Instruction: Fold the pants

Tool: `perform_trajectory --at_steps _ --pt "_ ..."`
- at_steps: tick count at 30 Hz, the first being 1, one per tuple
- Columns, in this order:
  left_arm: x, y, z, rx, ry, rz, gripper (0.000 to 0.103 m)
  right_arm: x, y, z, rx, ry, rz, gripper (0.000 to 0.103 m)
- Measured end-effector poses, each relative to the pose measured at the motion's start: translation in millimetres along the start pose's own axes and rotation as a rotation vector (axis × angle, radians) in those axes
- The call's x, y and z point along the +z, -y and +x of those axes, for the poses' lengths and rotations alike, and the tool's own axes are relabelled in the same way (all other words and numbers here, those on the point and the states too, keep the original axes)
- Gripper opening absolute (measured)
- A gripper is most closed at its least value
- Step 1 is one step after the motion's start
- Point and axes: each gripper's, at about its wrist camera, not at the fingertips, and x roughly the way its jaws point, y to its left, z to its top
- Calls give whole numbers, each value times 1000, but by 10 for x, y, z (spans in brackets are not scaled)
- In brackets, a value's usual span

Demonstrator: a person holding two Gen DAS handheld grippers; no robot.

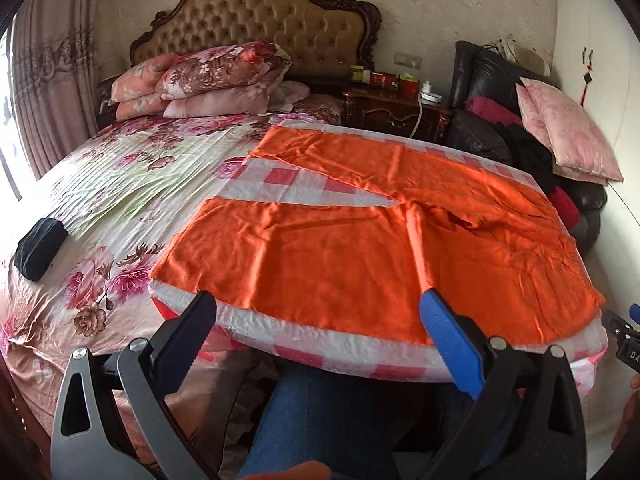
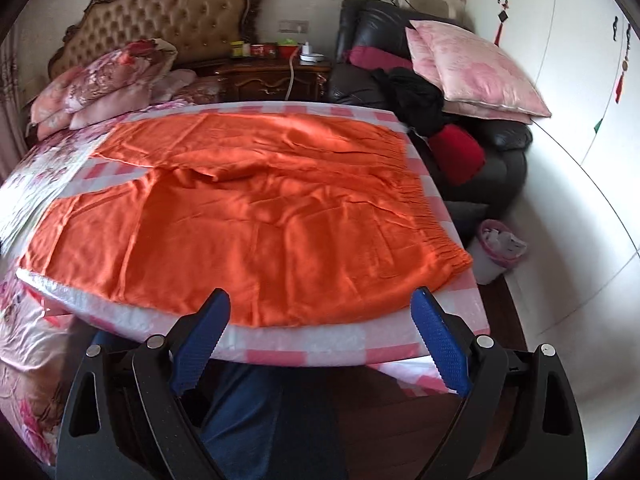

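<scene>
A bedroom: a bed with a floral sheet carries a pink-and-white checked padded board, which serves as the tabletop.

Left wrist view. The bright orange thin-fabric pants lie spread flat on the tabletop, both legs running away to the left with a wedge of checked cover between them, the waist toward the right. The long axis therefore lies across the view, left to right. The left claw hangs over the near edge, jaws wide apart, nothing between them; the near leg lies just ahead of it. A slice of the right claw shows at the right margin, too cut off to read.

Right wrist view. The right claw stands fully spread and empty at the near tabletop edge. The gathered elastic waistband lies ahead and to its right, so this claw is judged the nearer to the waist, the left claw to the leg cuffs.

Hidden: the far leg's cuff is foreshortened; the person's blue-denim legs block the floor below.
</scene>
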Motion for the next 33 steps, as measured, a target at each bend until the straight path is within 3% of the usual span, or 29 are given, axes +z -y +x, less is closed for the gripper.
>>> perform_trajectory --at_steps 14,33 --pt "-8 289 -189 12 21 15 102 17 90 -113 -2 14 18 88" --pt "30 269 -214 -5 14 3 102 12 105 -123 3 14 9 88"
